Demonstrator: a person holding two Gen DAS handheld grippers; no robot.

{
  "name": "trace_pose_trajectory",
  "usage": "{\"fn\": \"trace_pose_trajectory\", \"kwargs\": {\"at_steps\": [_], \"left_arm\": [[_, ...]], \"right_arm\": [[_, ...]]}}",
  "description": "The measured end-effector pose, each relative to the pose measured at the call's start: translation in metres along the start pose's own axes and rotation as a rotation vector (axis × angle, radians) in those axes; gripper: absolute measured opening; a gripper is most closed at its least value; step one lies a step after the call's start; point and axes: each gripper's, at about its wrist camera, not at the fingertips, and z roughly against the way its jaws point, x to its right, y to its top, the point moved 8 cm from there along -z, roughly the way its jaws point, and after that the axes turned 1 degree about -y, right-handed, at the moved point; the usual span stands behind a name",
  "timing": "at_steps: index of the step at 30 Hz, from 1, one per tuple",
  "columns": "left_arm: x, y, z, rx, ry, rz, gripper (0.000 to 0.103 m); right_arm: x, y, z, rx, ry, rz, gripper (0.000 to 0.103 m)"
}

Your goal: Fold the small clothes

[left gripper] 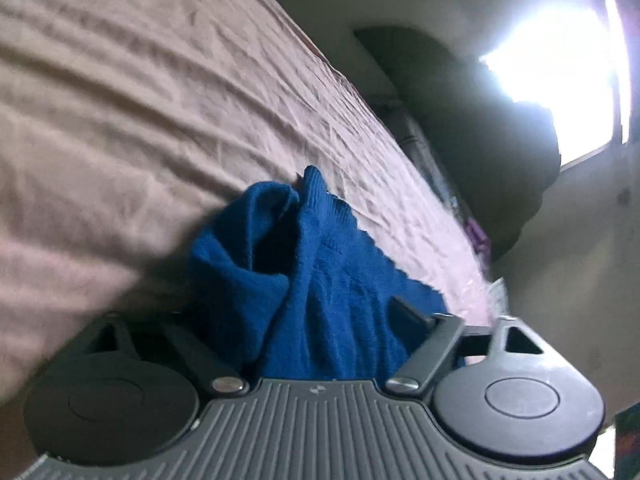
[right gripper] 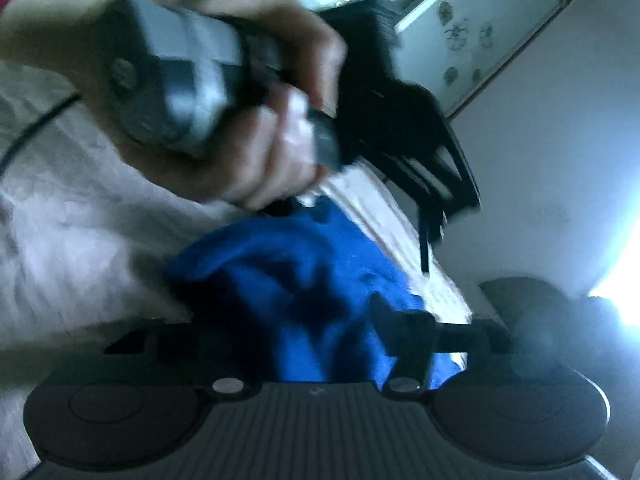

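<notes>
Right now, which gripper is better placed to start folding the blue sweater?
Probably left: the blue sweater bunches deep inside the left gripper. The right gripper also has cloth between its fingers, but its view is too blurred to judge.

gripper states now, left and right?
Left gripper: blue knit garment between its jaws, grip cannot be told.
Right gripper: same, too blurred.

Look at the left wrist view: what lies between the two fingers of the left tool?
The bunched blue knitted garment fills the gap between the left tool's fingers, lying on the pinkish bedsheet.
</notes>
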Motion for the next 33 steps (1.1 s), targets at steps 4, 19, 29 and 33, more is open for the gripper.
{"fn": "trace_pose_trajectory", "kwargs": {"at_steps": [4,19,29,33], "left_arm": [[0.004,-0.005,-0.014,-0.037,0.108,-0.097,0.026],[0.064,-0.018,0.015,0.082,0.176,-0.186,0.013],[0.131,-0.034,0.014,0.140,0.204,-0.250,0.012],[0.157,-0.042,0.005,0.146,0.212,-0.298,0.012]], "right_arm": [[-0.006,-0.001,0.002,0.012,0.035,0.011,0.021],[0.088,-0.032,0.047,0.092,0.368,-0.669,0.010],[0.132,-0.077,0.081,0.137,0.448,-0.978,0.009],[0.153,-0.090,0.092,0.155,0.436,-1.037,0.009]]}}
